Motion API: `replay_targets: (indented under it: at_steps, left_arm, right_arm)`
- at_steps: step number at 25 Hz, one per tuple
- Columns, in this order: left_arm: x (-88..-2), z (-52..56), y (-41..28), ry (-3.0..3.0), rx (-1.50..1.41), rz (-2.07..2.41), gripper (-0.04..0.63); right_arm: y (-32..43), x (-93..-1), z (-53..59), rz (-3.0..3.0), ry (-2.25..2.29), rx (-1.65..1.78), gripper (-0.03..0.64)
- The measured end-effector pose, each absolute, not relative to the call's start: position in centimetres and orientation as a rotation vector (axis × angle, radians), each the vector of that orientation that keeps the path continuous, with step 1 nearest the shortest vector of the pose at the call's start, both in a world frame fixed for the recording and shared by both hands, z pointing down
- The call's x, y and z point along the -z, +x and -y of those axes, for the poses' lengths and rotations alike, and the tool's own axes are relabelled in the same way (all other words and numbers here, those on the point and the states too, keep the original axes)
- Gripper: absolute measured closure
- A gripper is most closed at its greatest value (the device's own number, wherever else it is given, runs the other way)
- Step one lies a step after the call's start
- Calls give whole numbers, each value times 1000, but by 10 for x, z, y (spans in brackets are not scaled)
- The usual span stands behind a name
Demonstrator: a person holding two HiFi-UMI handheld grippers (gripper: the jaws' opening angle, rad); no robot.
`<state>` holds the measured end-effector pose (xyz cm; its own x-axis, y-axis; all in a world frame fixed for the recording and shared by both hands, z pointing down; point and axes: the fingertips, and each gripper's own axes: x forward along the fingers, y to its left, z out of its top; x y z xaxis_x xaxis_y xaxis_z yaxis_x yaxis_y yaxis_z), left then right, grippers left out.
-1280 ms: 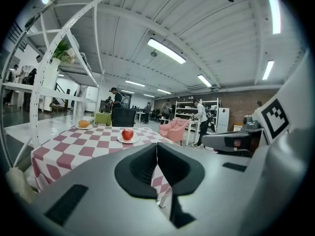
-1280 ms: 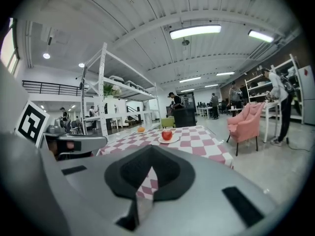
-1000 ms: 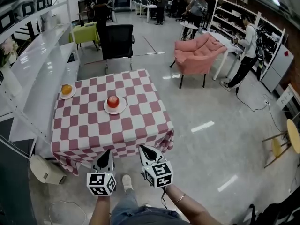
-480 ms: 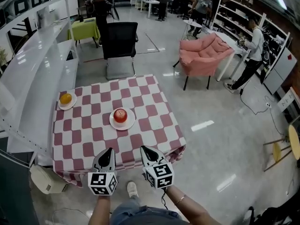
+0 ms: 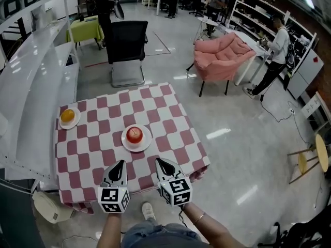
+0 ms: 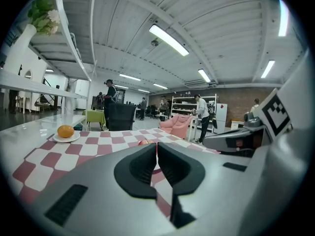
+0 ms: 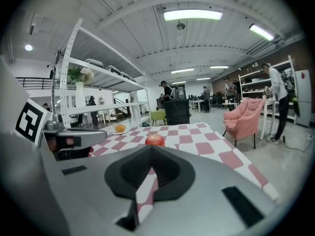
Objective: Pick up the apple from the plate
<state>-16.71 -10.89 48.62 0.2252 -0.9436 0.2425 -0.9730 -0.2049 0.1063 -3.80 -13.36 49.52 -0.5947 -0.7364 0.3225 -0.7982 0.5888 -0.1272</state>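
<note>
Left hand-held gripper (image 5: 119, 164): jaws closed tip to tip with nothing between them, held over the near edge of the bench (image 5: 173, 130).
Right hand-held gripper (image 5: 160, 162): jaws also drawn together and empty, just beside the left one and level with it.
Apple (image 5: 134, 134): red, sitting on a white plate (image 5: 124, 140) near the middle of the checkered bench. It lies ahead of both jaw tips, apart from them, and roughly between the lines they point along.
Orange (image 5: 68, 115): on its own small plate at the far left edge of the bench, well apart from the apple.
Head view only: shows both tools and the forearms together, with a black chair (image 5: 126, 41) beyond the bench.
Left gripper view: the closed jaws (image 6: 157, 149) cover most of the apple (image 6: 143, 142), so only a sliver shows. The orange (image 6: 65, 131) is in plain sight.
Right gripper view: the apple (image 7: 154, 140) stands whole just above the jaw tips (image 7: 151, 154), and a pink armchair (image 7: 244, 119) is to the right.
</note>
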Motion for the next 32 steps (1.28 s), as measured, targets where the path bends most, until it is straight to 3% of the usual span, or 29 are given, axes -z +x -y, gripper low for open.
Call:
replay_targets:
  at_steps: [32]
  left_arm:
    - [-536, 212, -163, 2248, -347, 1678, 366]
  right_arm:
    - [-39, -522, 209, 2510, 1292, -432, 607]
